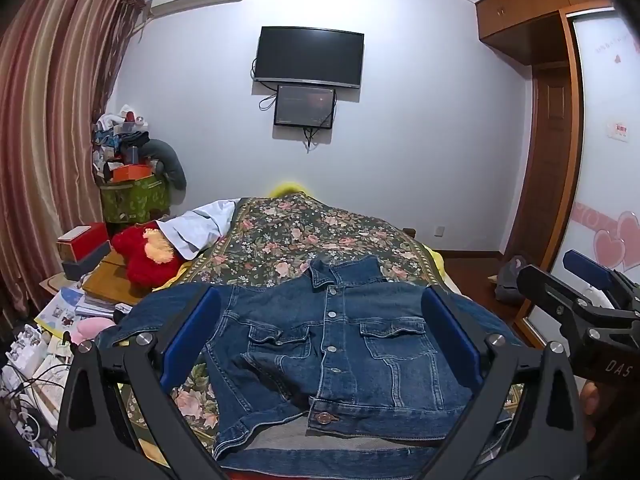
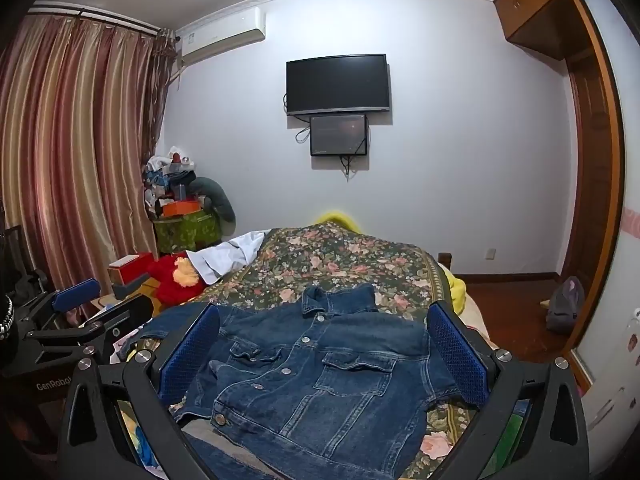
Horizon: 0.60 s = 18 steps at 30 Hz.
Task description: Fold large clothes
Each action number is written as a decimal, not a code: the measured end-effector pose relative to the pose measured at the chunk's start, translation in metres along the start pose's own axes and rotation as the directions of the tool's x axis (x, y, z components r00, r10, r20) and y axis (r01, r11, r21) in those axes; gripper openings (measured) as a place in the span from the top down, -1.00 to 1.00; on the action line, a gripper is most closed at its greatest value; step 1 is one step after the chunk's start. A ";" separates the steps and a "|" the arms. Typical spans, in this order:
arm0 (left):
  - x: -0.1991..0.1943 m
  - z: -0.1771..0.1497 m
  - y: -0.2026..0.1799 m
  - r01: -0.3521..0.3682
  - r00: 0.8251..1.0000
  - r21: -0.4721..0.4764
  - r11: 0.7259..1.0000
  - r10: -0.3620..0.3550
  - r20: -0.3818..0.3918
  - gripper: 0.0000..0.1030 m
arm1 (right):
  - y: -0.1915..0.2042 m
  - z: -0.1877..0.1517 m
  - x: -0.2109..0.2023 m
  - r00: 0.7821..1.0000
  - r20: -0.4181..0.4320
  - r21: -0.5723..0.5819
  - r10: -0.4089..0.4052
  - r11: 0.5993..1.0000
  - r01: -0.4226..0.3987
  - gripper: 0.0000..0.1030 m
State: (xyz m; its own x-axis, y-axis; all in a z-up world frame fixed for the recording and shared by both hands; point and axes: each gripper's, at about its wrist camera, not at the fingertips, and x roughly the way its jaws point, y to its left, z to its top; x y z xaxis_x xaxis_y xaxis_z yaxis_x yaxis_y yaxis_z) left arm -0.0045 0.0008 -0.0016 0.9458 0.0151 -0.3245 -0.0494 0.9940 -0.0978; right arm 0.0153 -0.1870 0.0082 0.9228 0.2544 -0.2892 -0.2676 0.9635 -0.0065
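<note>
Pale walls close a bedroom, with a dark television (image 1: 309, 58) mounted on the far wall and a smaller screen (image 1: 305, 105) just below it. Striped curtains (image 1: 48, 128) hang at 9 o'clock in both views, and an air conditioner (image 2: 222, 36) sits high near them. At 3 o'clock stands a wooden wardrobe (image 1: 536, 4).

On the bed lies a flowered cover (image 1: 304, 232), and on its near part the denim jacket (image 1: 340, 344) is spread flat, front side up, with the collar toward 12 o'clock and the hem toward 6 o'clock. The buttons run down the middle, and the 2 chest pockets are visible. The lower front corner on the 7 o'clock side is turned open, so the grey inside shows. A red plush toy (image 1: 146, 254) and a white cloth (image 1: 200, 226) lie at 10 o'clock from the jacket, beside the bed's edge.

The left gripper (image 1: 320, 338) has its jaws wide apart, with the jacket seen between the 2 blue pads, but the pads do not press on it. The right gripper (image 2: 324, 354) is also spread wide above the jacket and holds nothing. In the left wrist view the right gripper appears at 3 o'clock, and in the right wrist view the left gripper appears at 9 o'clock, so the 2 are side by side.
</note>
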 end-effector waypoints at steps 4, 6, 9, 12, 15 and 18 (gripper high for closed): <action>0.000 0.001 0.001 0.001 1.000 -0.003 1.000 -0.001 -0.002 -0.97 | 0.000 0.001 0.000 1.000 -0.001 -0.001 -0.001 1.000 0.001 -1.00; 0.001 0.001 0.001 -0.001 1.000 -0.002 1.000 0.001 -0.002 -0.97 | -0.001 0.001 0.000 1.000 -0.001 -0.001 -0.001 1.000 0.001 -1.00; 0.002 0.001 0.001 -0.001 1.000 0.001 1.000 0.001 0.000 -0.97 | -0.001 0.001 0.000 1.000 -0.001 0.000 0.001 1.000 -0.001 -1.00; 0.003 0.001 0.002 0.000 1.000 0.000 1.000 0.000 -0.001 -0.97 | 0.002 0.001 0.000 1.000 -0.001 -0.002 0.001 1.000 -0.001 -1.00; 0.003 0.000 0.001 -0.001 1.000 0.000 1.000 0.001 0.000 -0.97 | 0.002 0.001 0.000 1.000 -0.001 -0.001 0.002 1.000 -0.002 -1.00; 0.003 0.000 0.001 -0.002 1.000 0.000 1.000 0.002 0.001 -0.97 | 0.001 0.002 0.000 1.000 -0.001 -0.001 0.001 1.000 -0.001 -1.00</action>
State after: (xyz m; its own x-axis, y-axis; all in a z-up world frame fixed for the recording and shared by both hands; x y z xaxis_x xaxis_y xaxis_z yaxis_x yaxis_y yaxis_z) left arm -0.0013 0.0021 -0.0028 0.9459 0.0172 -0.3240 -0.0515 0.9939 -0.0975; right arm 0.0157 -0.1860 0.0096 0.9223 0.2556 -0.2900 -0.2692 0.9631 -0.0074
